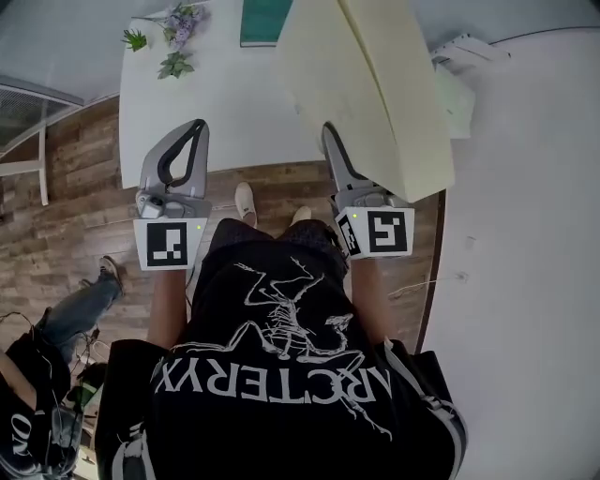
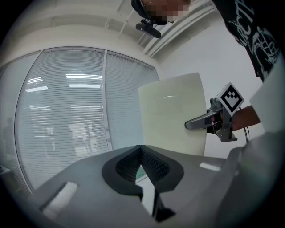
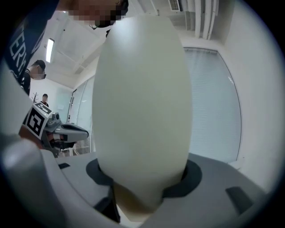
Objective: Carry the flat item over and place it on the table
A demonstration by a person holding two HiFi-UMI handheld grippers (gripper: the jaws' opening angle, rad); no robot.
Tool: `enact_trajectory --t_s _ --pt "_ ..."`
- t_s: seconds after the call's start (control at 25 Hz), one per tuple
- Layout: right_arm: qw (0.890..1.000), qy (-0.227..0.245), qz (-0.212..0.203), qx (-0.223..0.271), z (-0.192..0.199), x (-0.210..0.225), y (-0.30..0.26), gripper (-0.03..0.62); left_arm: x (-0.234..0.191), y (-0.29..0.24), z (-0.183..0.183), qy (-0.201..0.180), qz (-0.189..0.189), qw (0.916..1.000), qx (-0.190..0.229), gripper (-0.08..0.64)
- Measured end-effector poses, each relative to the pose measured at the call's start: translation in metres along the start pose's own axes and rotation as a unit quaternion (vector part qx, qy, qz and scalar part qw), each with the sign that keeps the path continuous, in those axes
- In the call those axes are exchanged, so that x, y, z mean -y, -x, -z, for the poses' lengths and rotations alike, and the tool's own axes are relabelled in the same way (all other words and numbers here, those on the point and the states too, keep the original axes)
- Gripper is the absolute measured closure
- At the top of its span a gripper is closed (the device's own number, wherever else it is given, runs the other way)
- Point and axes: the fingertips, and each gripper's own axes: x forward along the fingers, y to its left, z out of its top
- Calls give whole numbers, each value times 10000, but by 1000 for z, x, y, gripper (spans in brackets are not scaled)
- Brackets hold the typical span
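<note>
The flat item (image 1: 375,84) is a large cream panel with rounded corners. It is held upright in the air, over the edge of the white table (image 1: 234,112). My right gripper (image 1: 330,136) is shut on its lower edge. In the right gripper view the flat item (image 3: 142,102) fills the middle and sits between the jaws of my right gripper (image 3: 142,182). My left gripper (image 1: 195,131) hangs to the left, apart from the panel, shut on nothing. The left gripper view shows my left gripper (image 2: 141,156) with its tips together, and beyond it the flat item (image 2: 171,116) gripped by the right gripper (image 2: 202,122).
Small sprigs of artificial plants (image 1: 171,37) and a green object (image 1: 262,21) lie at the table's far side. A white device (image 1: 464,56) sits by the big white surface (image 1: 525,244) on the right. Another person's leg (image 1: 80,300) is on the wood floor at lower left.
</note>
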Motion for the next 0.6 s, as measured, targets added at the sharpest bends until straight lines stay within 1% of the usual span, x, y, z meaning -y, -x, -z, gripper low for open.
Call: enact_trajectory --t_s 0.08,0.2,0.44,0.52,0.6 --pt "10000 -71 30 -53 5 9 -8 325 -4 -7 0 43 -39 10000 4 551" --pt "9997 -226 19 -58 12 23 -15 325 -9 -15 -4 64 -204 9998 -11 551" --pt "9994 -325 -80 -105 27 54 -29 324 -3 -40 -17 25 -416 9991 26 551" --pt "9992 -356 -112 -137 39 62 -38 324 -1 -48 -22 -29 -482 9988 39 551" --pt "9988 -413 -117 -255 63 69 -48 324 3 -52 -29 -98 -547 9984 77 551"
